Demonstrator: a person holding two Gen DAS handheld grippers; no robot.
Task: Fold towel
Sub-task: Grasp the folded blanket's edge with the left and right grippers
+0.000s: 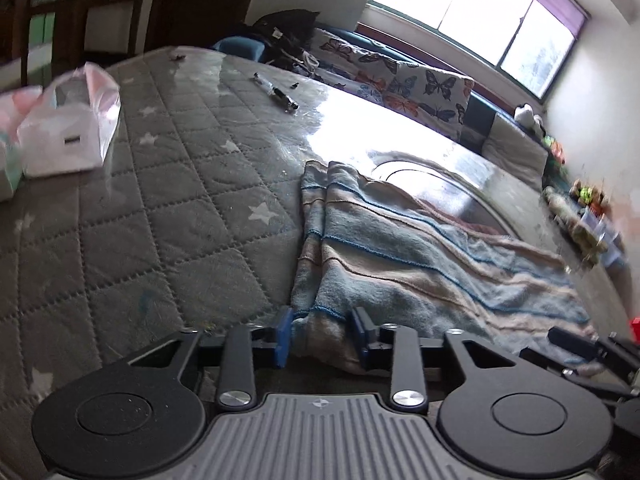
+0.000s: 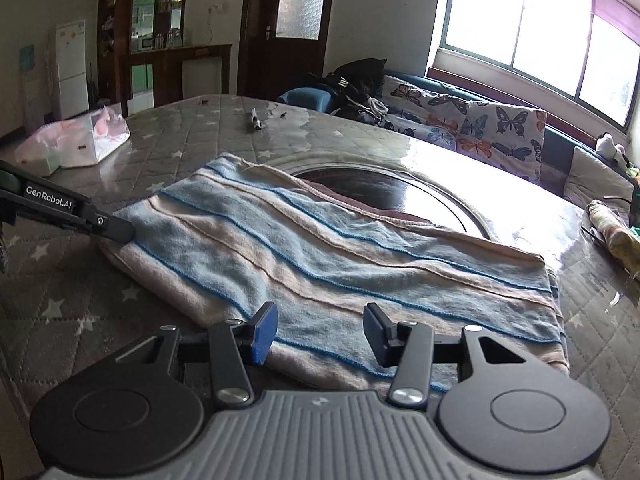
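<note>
On the quilted table (image 2: 60,280) lies the striped towel (image 2: 320,248), already doubled. Left gripper (image 1: 320,334) and right gripper (image 2: 320,334) gape empty at its near edge; layers might slip if pinched unevenly.

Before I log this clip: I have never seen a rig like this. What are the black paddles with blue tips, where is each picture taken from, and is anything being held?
There is no robot arm here. A person holds one two-finger gripper in each hand, and each has a fisheye camera that looks along its fingers. In the left wrist view the left gripper sits at a near corner of the striped towel, fingers open with cloth between them. In the right wrist view the right gripper is open over the towel's near edge. The towel lies already folded on a quilted star-patterned table cover. Farther back lie a marker pen and a plastic bag. Nothing is clamped yet.
</note>
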